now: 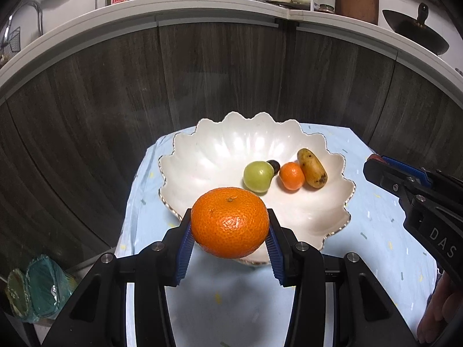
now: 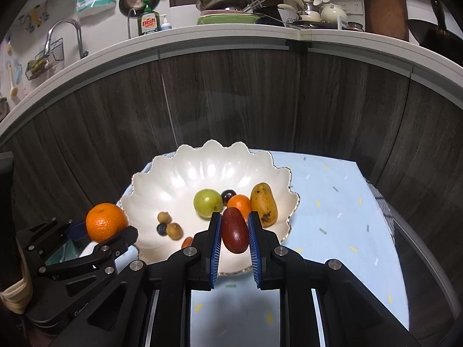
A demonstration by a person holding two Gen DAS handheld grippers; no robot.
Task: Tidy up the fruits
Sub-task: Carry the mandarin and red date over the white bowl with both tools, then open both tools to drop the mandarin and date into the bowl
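My left gripper [image 1: 230,228] is shut on a large orange [image 1: 230,222] and holds it above the near rim of a white scalloped bowl [image 1: 220,150]. In the bowl lie a green fruit [image 1: 257,177], a small orange [image 1: 291,175], a spotted yellow fruit [image 1: 312,168] and a dark grape [image 1: 273,165]. My right gripper [image 2: 233,231] is shut on a dark red oval fruit [image 2: 235,233] over the bowl's near rim [image 2: 150,199]. The right wrist view also shows the left gripper [image 2: 98,232] with the large orange [image 2: 106,221] at the bowl's left, and small brown fruits [image 2: 174,230] in the bowl.
The bowl stands on a small table with a light blue cloth [image 2: 332,208]. Dark wood cabinet fronts [image 1: 220,72] curve behind it under a white counter [image 2: 231,36] holding dishes and a soap bottle [image 2: 149,21]. A green bag [image 1: 40,289] lies at floor level on the left.
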